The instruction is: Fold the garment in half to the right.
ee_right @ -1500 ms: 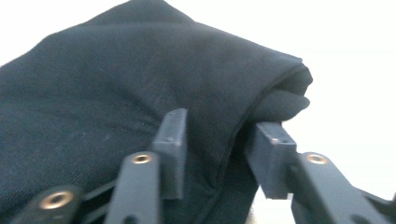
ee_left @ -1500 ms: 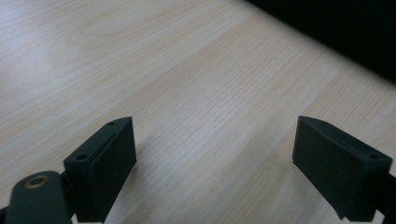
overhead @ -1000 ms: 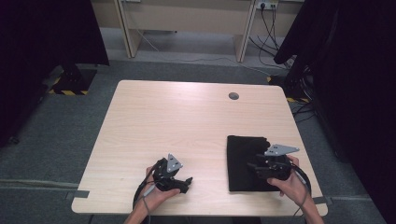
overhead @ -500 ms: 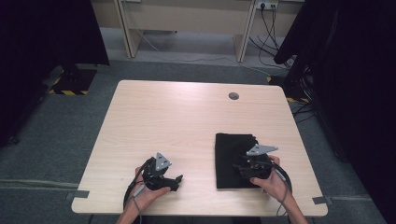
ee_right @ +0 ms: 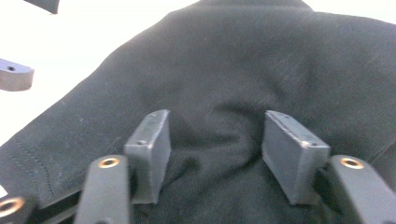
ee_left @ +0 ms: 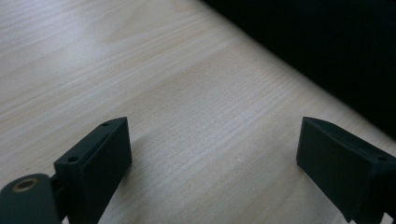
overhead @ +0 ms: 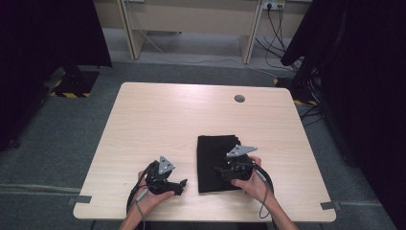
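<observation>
The right tongs (ee_right: 215, 154), jaws just opening, rest on the folded black cotton cloth (overhead: 218, 160) with a ridge of fabric between unpressed pads. The left tongs (ee_left: 212, 163) gape empty over the pale wooden desk (overhead: 182, 115). The cloth already lies folded near the desk's front edge; only releasing seems left.

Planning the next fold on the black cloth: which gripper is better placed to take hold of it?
Right. The right gripper sits on the black cloth, jaws just opening astride a ridge; the left gripper is over bare table.
</observation>
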`<state>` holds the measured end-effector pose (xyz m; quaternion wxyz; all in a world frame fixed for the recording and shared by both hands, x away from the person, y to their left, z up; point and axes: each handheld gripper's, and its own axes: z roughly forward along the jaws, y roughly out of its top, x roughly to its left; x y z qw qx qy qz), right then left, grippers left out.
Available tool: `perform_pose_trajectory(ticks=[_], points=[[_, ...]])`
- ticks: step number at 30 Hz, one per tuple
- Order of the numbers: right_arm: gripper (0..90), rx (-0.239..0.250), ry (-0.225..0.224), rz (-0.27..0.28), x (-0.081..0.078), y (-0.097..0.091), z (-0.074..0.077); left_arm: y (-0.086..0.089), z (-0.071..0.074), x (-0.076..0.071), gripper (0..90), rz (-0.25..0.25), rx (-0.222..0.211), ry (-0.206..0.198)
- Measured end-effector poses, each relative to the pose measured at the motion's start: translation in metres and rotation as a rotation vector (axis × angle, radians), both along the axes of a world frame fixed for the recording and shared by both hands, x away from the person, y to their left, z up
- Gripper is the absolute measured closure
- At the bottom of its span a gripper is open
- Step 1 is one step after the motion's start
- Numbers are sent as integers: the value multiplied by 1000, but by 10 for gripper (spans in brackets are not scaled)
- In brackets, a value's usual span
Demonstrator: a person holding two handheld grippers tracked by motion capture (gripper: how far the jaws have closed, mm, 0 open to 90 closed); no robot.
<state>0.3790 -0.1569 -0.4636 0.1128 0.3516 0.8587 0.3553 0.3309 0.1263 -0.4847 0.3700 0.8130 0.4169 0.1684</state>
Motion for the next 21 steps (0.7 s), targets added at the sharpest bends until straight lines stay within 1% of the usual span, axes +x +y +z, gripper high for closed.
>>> perform_pose_trajectory(ticks=[1, 2, 5, 7, 9, 11, 13, 15, 16, 18, 19, 21], points=[[368, 8, -2, 5, 0, -2, 2, 0, 0, 0, 95, -3, -7, -1], [357, 21, -11, 10, 0, -5, 5, 0, 0, 0, 97, -4, -17, 1], [360, 55, -38, -15, -8, -24, 18, -1, 1, -1, 97, -3, -73, 9], [363, 56, -53, -32, -17, -38, 25, -5, 1, -1, 95, -17, -103, 20], [367, 52, -50, -30, -28, -50, 26, -10, 1, -2, 93, -27, -105, 13], [373, 45, -33, -28, -38, -60, 24, -15, 2, -1, 92, -37, -103, 5], [381, 46, -21, -24, -46, -65, 18, -20, 3, 1, 91, -38, -102, -1], [387, 51, -4, -8, -51, -65, 11, -25, 2, 4, 91, -42, -100, -1], [401, 50, 1, 5, -52, -64, 8, -27, 2, 4, 91, -49, -93, 1], [480, 59, 4, 30, -51, -59, 1, -31, 2, 4, 91, -53, -78, -4], [544, 57, -9, 39, -50, -56, -1, -33, 2, 4, 91, -55, -70, -11], [680, 31, -35, 72, -49, -52, 0, -34, 2, 4, 92, -54, -61, -18]])
